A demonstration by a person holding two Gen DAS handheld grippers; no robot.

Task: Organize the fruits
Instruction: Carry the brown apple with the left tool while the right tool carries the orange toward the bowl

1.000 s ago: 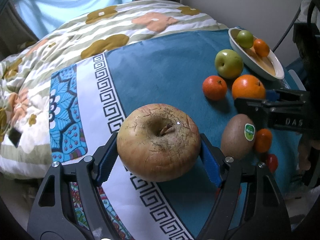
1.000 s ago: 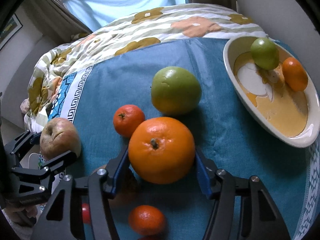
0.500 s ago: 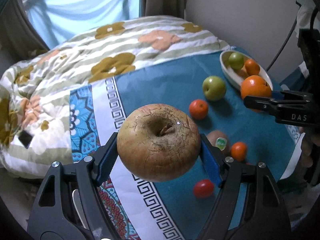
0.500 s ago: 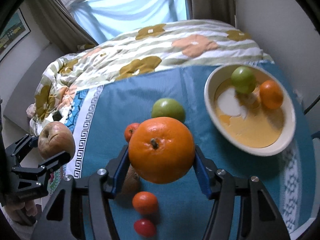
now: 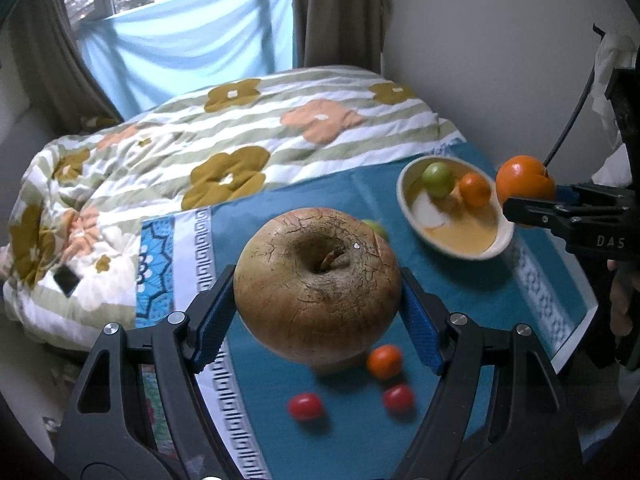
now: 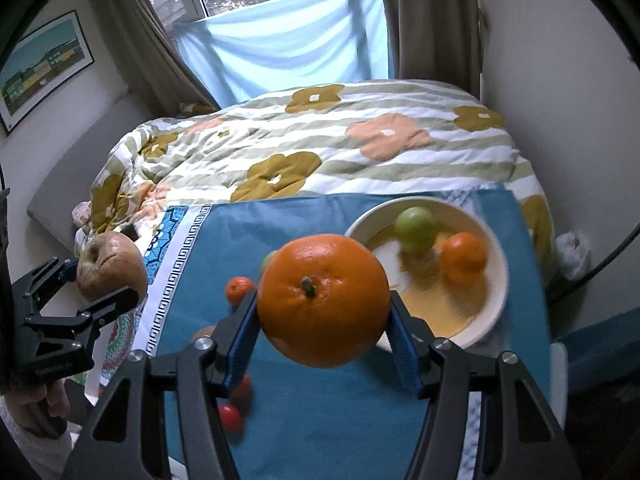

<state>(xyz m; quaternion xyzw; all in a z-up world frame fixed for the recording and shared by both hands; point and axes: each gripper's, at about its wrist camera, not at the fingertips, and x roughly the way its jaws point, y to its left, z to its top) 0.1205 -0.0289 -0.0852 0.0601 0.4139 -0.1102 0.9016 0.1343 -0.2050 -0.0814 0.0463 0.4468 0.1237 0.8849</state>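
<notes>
My left gripper is shut on a large wrinkled brown apple and holds it high above the blue cloth; it also shows in the right wrist view. My right gripper is shut on a big orange, held above the cloth near the cream bowl; the orange shows in the left wrist view. The bowl holds a green fruit and a small orange.
On the cloth lie a small tangerine, two red tomatoes, another tangerine and a green apple mostly hidden behind the held fruit. A flowered quilt covers the bed behind. A wall stands at the right.
Both grippers have risen well above the cloth with their fruit. The bowl and the loose fruits now look smaller and lower in both views.
</notes>
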